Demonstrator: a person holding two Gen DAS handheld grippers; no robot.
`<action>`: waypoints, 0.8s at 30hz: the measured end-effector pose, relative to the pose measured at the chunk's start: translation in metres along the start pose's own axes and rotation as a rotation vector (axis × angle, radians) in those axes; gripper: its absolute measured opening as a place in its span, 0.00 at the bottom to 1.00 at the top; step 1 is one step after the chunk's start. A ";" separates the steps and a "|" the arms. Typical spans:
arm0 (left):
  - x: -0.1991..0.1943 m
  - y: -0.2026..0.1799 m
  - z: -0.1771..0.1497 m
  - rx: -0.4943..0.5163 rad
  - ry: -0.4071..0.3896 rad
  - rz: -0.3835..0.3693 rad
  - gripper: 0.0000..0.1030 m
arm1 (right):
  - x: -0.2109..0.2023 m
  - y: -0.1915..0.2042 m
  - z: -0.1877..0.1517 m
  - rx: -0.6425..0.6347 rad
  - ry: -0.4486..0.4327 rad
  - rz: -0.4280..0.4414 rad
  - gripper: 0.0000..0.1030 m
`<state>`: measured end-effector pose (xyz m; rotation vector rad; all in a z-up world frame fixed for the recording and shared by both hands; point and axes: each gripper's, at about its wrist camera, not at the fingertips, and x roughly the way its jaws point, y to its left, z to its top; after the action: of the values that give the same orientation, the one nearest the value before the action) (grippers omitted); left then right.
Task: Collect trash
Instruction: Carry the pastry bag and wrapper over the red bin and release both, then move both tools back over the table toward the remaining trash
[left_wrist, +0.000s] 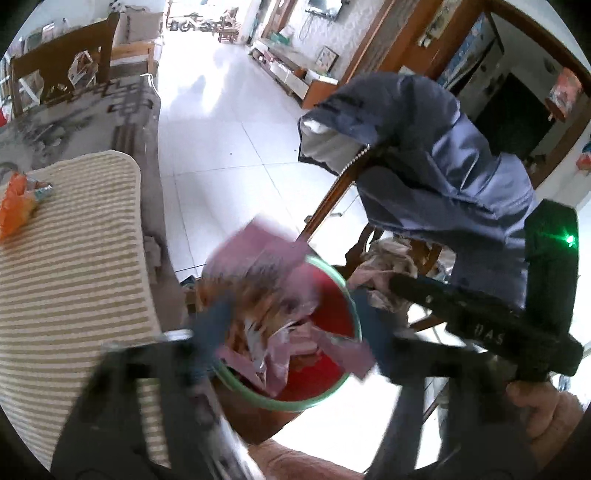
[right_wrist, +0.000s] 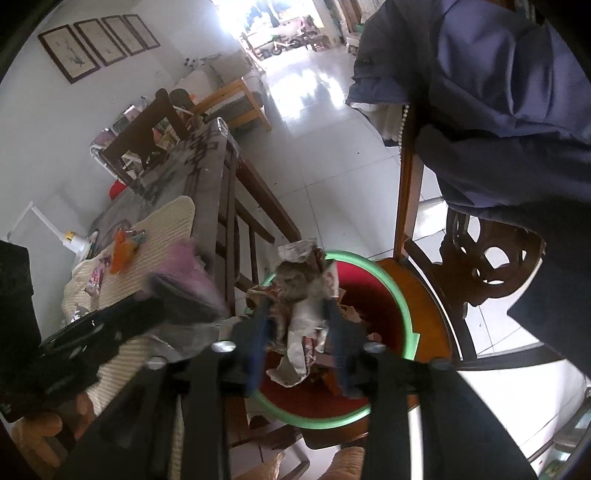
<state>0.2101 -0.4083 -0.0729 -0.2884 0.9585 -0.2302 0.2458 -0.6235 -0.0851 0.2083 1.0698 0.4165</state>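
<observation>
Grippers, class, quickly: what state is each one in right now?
Left gripper: open, pink wrapper loose between its fingers over the red bin.
Right gripper: open, crumpled paper trash between its fingers, above the same bin.

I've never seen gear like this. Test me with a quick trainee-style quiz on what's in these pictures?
1. True or false: the red bucket stands on the floor.
2. What hangs over the back of the chair? A) a towel B) a blue jacket C) a shopping bag
3. Fill in: the wrapper lying on the striped mat is ____ in colour.

Key: 1 false, it stands on the chair's seat; 2 B; 3 orange.
</observation>
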 end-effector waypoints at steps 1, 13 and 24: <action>-0.001 0.000 0.000 -0.005 0.000 -0.008 0.70 | 0.000 -0.001 0.001 0.002 -0.008 -0.001 0.53; -0.059 0.063 -0.009 -0.102 -0.112 0.142 0.75 | 0.027 0.021 0.016 0.041 0.009 0.013 0.65; -0.145 0.217 -0.059 -0.316 -0.190 0.308 0.75 | 0.073 0.144 0.001 -0.059 0.023 0.023 0.70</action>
<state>0.0948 -0.1668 -0.0670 -0.4386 0.8356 0.2297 0.2437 -0.4621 -0.0911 0.1646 1.0770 0.4716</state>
